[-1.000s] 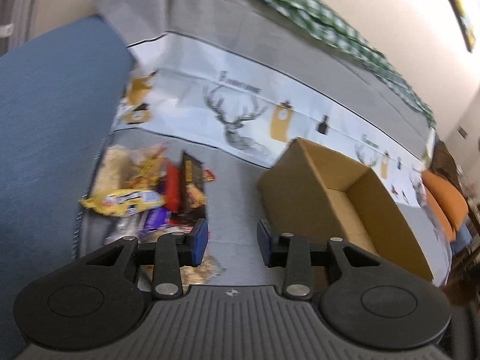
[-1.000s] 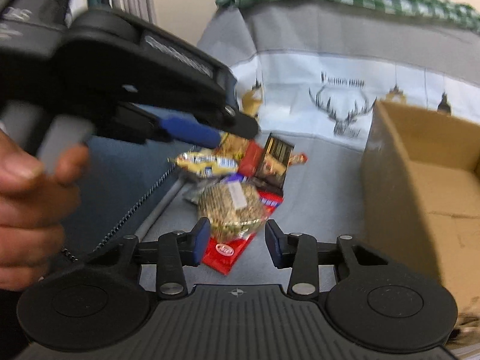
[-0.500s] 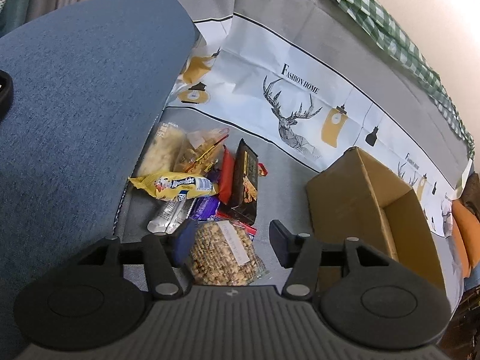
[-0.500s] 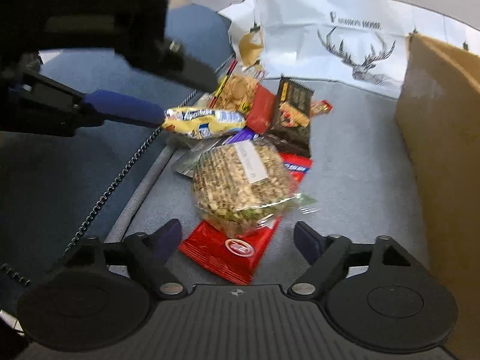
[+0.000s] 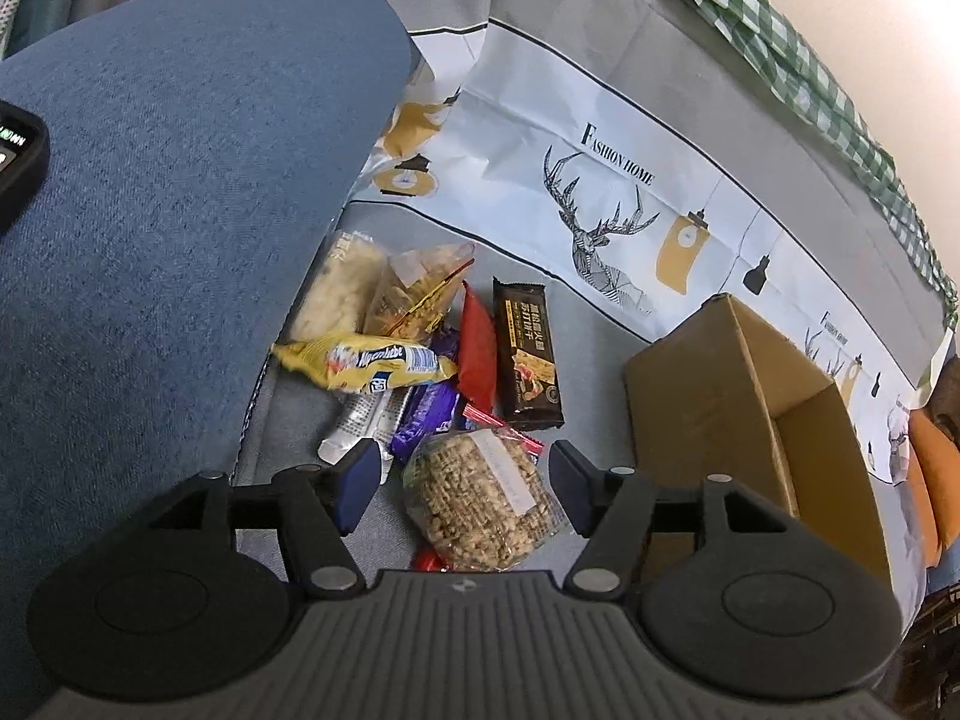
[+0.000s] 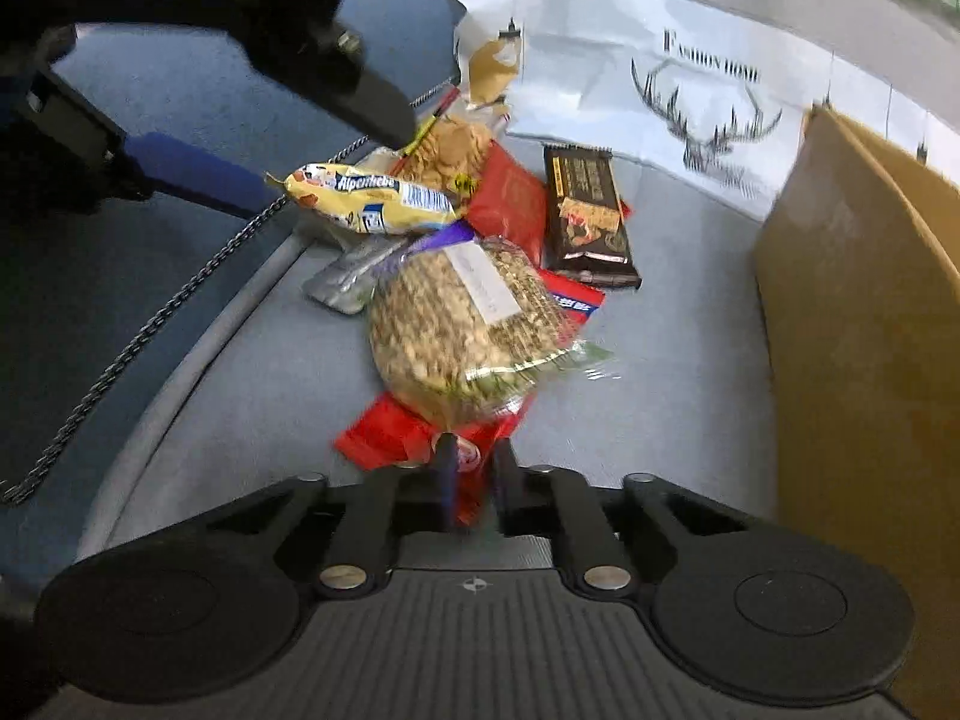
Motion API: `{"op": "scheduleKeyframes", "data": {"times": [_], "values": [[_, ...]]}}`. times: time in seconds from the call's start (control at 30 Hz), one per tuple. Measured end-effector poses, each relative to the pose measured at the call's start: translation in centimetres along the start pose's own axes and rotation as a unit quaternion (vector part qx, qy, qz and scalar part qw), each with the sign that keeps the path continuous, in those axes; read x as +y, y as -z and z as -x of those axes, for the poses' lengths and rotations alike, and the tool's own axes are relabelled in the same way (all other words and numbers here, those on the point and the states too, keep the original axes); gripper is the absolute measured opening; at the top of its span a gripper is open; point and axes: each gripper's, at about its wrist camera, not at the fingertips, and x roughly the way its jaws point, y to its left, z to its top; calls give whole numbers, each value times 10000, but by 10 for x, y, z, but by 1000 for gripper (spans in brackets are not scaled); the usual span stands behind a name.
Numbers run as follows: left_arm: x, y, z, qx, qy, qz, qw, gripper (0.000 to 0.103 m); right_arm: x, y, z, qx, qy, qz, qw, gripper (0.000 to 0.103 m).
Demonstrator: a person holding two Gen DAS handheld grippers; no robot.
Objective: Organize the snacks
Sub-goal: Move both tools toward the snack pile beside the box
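Red foil is what my right tool point(image 6: 471, 483) has hold of: its jaws are closed on the near edge of a flat red wrapper point(image 6: 396, 435) that lies under the round clear bag of grain snack point(image 6: 462, 330). That bag sits on top of the wrapper and weighs it down, and its crimped plastic edge spreads out just beyond my pads.

My left tool point(image 5: 459, 483) hangs over the same pile with its jaws opening; the grain bag point(image 5: 480, 498) lies between the two fingers, but neither pad touches it.

Beyond the grain bag the rest of the snacks are heaped together on the grey sofa seat point(image 5: 594, 354): a yellow packet point(image 5: 366, 363) lying across a silver sachet point(image 5: 360, 420) and a purple wrapper point(image 5: 426, 417), a red pouch point(image 5: 477, 348), a dark brown bar point(image 5: 528, 360) at the right of the heap, and two clear bags of pale snacks point(image 5: 384, 294) at the far left.

To the right stands the open cardboard box point(image 5: 708, 414), apart from the pile, with a bare strip of seat between. A blue cushion point(image 5: 180, 210) crowds the pile's left side, with a zip chain point(image 6: 150, 330) running along its edge. A deer-print cloth point(image 5: 600, 180) covers the sofa back behind.
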Motion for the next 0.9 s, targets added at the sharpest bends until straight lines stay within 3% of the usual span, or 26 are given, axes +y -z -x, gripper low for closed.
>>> {"op": "scheduleKeyframes", "data": {"times": [0.27, 0.37, 0.4, 0.43, 0.57, 0.73, 0.9], "values": [[0, 2, 4, -42, -69, 24, 10000, 67, -21, 25, 42, -126, -617, -134, 9979, 5], [0, 1, 4, -58, -80, 36, 9999, 67, -19, 21, 44, -476, -640, -196, 9966, 32], [-1, 1, 4, -58, -85, 20, 9999, 67, -18, 20, 42, -549, -618, -226, 9963, 46], [-1, 1, 3, -52, -87, 3, 9999, 67, -17, 19, 39, -612, -634, -269, 9957, 51], [0, 0, 2, -54, -67, -9, 10000, 67, -13, 14, 21, -657, -693, -350, 9948, 55], [-2, -1, 0, -83, -86, -49, 9999, 69, -1, 7, -7, -584, -540, -466, 9957, 75], [-4, -2, -3, -44, -92, -118, 9999, 70, 12, -3, -32, -519, 14, -389, 9979, 89]]}}
